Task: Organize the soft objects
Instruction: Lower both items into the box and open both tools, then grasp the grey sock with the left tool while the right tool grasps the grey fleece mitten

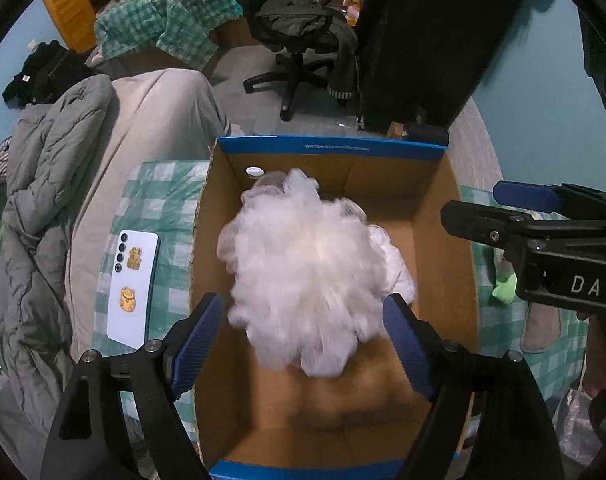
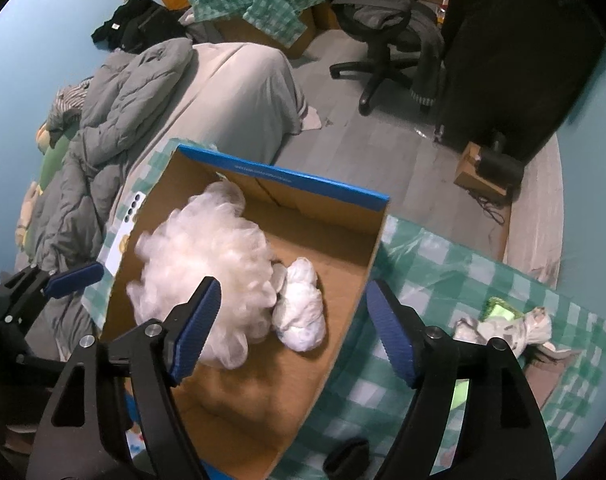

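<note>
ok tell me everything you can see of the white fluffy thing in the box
The fluff is a big, loose white clump of wispy, stuffing-like fibre, irregular and blurred at its edges. It sits inside the open cardboard box, off toward one side wall, filling much of the floor. A smaller white crumpled bundle lies against it. The left gripper is open above it, pads clear of it.

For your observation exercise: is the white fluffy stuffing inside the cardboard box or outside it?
Inside. The white fluffy stuffing lies within the cardboard box walls, beside a white bundle.
</note>
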Motion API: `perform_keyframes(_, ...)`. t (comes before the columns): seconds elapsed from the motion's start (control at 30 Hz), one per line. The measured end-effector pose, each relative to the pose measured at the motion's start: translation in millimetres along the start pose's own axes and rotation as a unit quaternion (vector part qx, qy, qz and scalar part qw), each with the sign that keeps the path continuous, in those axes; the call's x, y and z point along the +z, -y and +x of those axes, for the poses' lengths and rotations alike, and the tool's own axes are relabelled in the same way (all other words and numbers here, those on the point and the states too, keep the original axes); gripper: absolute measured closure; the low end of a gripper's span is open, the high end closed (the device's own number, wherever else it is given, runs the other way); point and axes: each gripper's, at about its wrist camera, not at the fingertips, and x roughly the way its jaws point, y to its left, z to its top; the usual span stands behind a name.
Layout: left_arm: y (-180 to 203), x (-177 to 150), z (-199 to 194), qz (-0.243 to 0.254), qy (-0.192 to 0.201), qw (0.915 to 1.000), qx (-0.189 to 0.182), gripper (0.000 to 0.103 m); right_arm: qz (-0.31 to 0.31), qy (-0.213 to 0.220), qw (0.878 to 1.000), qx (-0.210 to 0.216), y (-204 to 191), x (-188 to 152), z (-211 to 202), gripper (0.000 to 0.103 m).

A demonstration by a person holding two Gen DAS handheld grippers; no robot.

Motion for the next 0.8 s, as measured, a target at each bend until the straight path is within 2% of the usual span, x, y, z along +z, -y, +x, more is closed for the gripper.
perform_keyframes(0.47,31.0,-12.6,-26.6,0.010,0.014,0.9998,-0.013,0.019,0.000,0.013,1.000,-0.018,22.3,-20.4,-38.0,0.020)
perform_keyframes(0.8,74.4,-27.9,-31.2,0.021,-0.003,0.9991,-0.037,0.019,0.030,0.018,0.999,-0.035,63.0,-45.9,-67.0,0.020)
